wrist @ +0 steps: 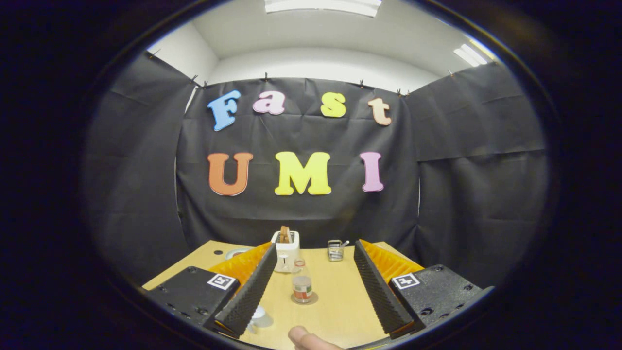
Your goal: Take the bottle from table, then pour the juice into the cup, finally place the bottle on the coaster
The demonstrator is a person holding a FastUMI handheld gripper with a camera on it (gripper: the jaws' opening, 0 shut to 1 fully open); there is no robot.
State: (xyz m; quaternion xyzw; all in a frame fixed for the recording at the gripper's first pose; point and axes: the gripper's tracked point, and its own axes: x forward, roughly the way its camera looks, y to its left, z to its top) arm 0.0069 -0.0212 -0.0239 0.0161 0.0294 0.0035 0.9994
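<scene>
A small clear bottle (302, 287) with a red and green label stands upright on the wooden table (340, 311), between my fingers and a little ahead of them. Under it lies a thin round coaster (312, 299). A pale cup (260, 316) sits close against the inner side of my left finger (248, 291), partly hidden by it. My gripper (311, 287) is open wide, and neither finger touches the bottle. The right finger (376, 287) stands well clear of it.
A white toaster (285, 253) with a slice of toast stands just behind the bottle. A small metal basket (335, 250) sits at the table's far edge, and a round pale dish (236, 252) shows beyond my left finger. A person's fingertip (303, 338) shows near the table's front edge.
</scene>
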